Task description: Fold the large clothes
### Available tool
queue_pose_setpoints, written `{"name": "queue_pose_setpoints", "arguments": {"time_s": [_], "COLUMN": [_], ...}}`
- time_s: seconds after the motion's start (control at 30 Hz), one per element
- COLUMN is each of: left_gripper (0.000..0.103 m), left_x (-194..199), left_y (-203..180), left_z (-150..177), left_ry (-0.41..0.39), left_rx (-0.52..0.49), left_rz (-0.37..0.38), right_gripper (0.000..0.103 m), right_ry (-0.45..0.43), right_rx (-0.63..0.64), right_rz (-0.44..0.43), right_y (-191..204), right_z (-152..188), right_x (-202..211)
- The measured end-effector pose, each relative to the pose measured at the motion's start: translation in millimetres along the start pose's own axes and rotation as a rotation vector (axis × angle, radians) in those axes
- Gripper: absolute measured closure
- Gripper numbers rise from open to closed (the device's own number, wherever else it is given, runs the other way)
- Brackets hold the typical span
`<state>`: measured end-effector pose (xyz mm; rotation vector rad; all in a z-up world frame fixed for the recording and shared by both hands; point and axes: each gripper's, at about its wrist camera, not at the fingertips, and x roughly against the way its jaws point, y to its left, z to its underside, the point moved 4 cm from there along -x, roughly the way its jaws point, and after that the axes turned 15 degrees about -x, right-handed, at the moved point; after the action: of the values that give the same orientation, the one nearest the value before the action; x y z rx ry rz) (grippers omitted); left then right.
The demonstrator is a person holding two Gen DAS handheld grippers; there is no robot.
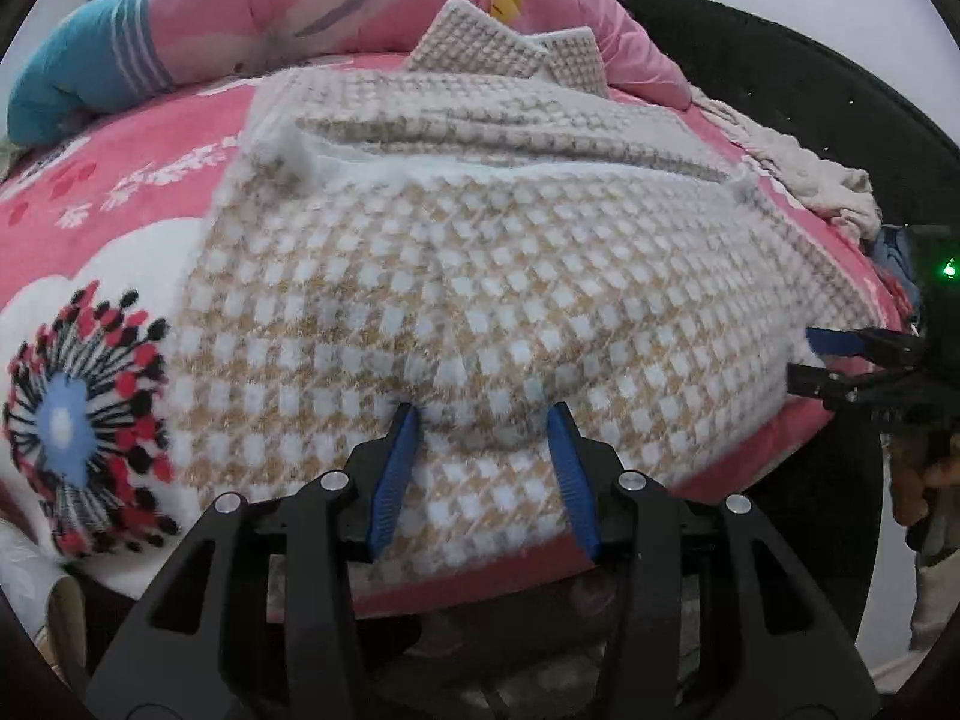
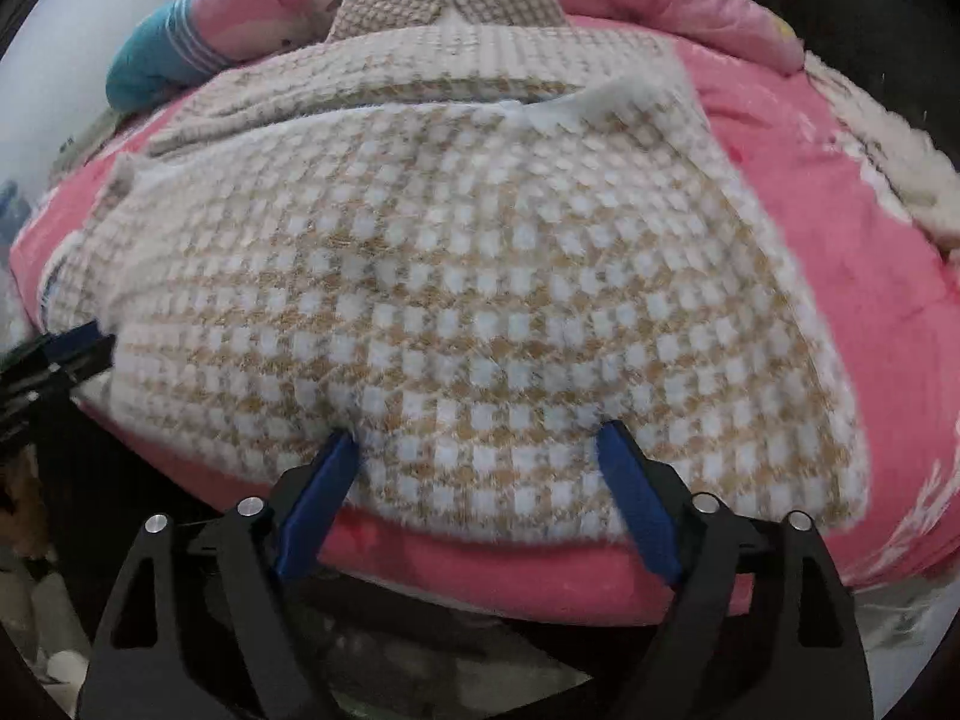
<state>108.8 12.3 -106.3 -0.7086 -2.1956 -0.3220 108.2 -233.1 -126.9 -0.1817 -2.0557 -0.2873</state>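
A large fuzzy garment in a tan and white check [image 1: 480, 276] lies on the pink blanket, its collar at the far end [image 1: 510, 42]; it also fills the right wrist view [image 2: 468, 300]. Its lower half is folded up over the body. My left gripper [image 1: 486, 414] is open, blue pads resting on the near folded edge. My right gripper [image 2: 480, 438] is open too, fingers pressing the near hem. The right gripper shows at the right edge of the left wrist view [image 1: 840, 360]; the left gripper shows at the left edge of the right wrist view [image 2: 66, 348].
The pink blanket [image 2: 840, 240] with a flower print [image 1: 78, 420] covers the bed. A pink quilt [image 1: 270, 0] and a teal striped cloth [image 1: 78, 78] lie at the far end. A cream cloth [image 1: 798, 168] lies at the right. A dark curved frame [image 1: 780, 60] rims the bed.
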Motion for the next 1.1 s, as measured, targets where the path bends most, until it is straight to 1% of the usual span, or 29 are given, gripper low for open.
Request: {"name": "queue_pose_setpoints", "arguments": {"time_s": [0.07, 0.1, 0.13, 0.17, 0.2, 0.23, 0.27, 0.3, 0.37, 0.4, 0.43, 0.47, 0.53, 0.57, 0.6, 0.63, 0.67, 0.7, 0.73, 0.77, 0.83, 0.87, 0.9, 0.93, 0.97, 1.03, 1.1], "left_gripper": [0.060, 0.060, 0.059, 0.056, 0.056, 0.059, 0.060, 0.060, 0.059, 0.059, 0.058, 0.053, 0.045, 0.043, 0.043, 0.043, 0.042, 0.043, 0.044, 0.044, 0.044, 0.044, 0.044, 0.042, 0.039, 0.033, 0.028], "left_x": [15, 18, 27, 29, 26, 14, 5, 1, 9, 19, 26, 34, 46, 45, 36, 20, 8, 5, 13, 21, 43, 53, 61, 66, 70, 71, 60], "left_y": [1, 3, 9, 17, 25, 37, 43, 48, 47, 45, 43, 44, 49, 53, 59, 67, 74, 78, 82, 82, 81, 80, 77, 73, 68, 54, 36], "left_z": [-5, -10, -9, -6, -2, 4, 9, 11, 7, 3, 1, 1, 0, 1, 2, 9, 14, 19, 19, 17, 11, 7, 0, -7, -14, -36, -63], "left_ry": [-0.040, -0.060, -0.082, -0.081, -0.063, -0.022, -0.011, -0.031, -0.030, -0.049, -0.071, -0.099, -0.145, -0.140, -0.107, -0.045, -0.001, 0.006, -0.024, -0.042, -0.082, -0.102, -0.122, -0.134, -0.147, -0.180, -0.188], "left_rx": [0.005, 0.011, 0.020, 0.033, 0.051, 0.081, 0.113, 0.146, 0.149, 0.144, 0.144, 0.143, 0.141, 0.146, 0.157, 0.186, 0.225, 0.278, 0.325, 0.329, 0.300, 0.283, 0.263, 0.243, 0.217, 0.155, 0.086], "left_rz": [0.013, 0.008, -0.014, -0.045, -0.074, -0.094, -0.066, -0.041, -0.043, -0.037, -0.030, -0.024, -0.038, -0.052, -0.068, -0.087, -0.080, -0.046, -0.021, -0.016, -0.062, -0.070, -0.080, -0.089, -0.092, -0.073, -0.052], "right_gripper": [0.023, 0.023, 0.023, 0.023, 0.023, 0.022, 0.022, 0.022, 0.022, 0.022, 0.022, 0.022, 0.022, 0.022, 0.022, 0.022, 0.021, 0.021, 0.021, 0.021, 0.021, 0.021, 0.020, 0.014, 0.013, 0.008, 0.007], "right_ry": [-0.029, -0.045, -0.053, -0.053, -0.036, -0.014, -0.003, -0.003, -0.013, -0.023, -0.036, -0.059, -0.063, -0.050, -0.032, -0.018, 0.003, 0.001, -0.006, -0.017, -0.048, -0.062, -0.082, -0.096, -0.108, -0.131, -0.137], "right_rx": [0.006, -0.012, -0.038, -0.066, -0.121, -0.165, -0.193, -0.190, -0.165, -0.169, -0.177, -0.194, -0.233, -0.258, -0.269, -0.274, -0.286, -0.285, -0.275, -0.273, -0.275, -0.273, -0.264, -0.252, -0.240, -0.188, -0.134], "right_rz": [0.007, 0.019, 0.033, 0.043, 0.038, -0.001, -0.029, -0.024, 0.005, -0.003, -0.008, -0.020, -0.051, -0.059, -0.054, -0.056, -0.067, -0.067, -0.059, -0.062, -0.086, -0.092, -0.103, -0.116, -0.130, -0.167, -0.161], "right_y": [1, -7, -15, -25, -39, -49, -54, -54, -46, -46, -45, -49, -62, -69, -76, -79, -81, -81, -79, -78, -72, -71, -68, -62, -57, -34, -11], "right_z": [-2, -1, -2, -2, -2, -1, 0, -1, -2, -4, -6, -7, -7, -8, -8, -8, -7, -10, -12, -14, -20, -22, -25, -30, -33, -44, -55], "right_x": [18, 25, 28, 27, 19, 8, -1, -3, 9, 18, 25, 35, 42, 34, 22, 11, 0, 0, 8, 18, 36, 43, 52, 57, 65, 68, 60]}}
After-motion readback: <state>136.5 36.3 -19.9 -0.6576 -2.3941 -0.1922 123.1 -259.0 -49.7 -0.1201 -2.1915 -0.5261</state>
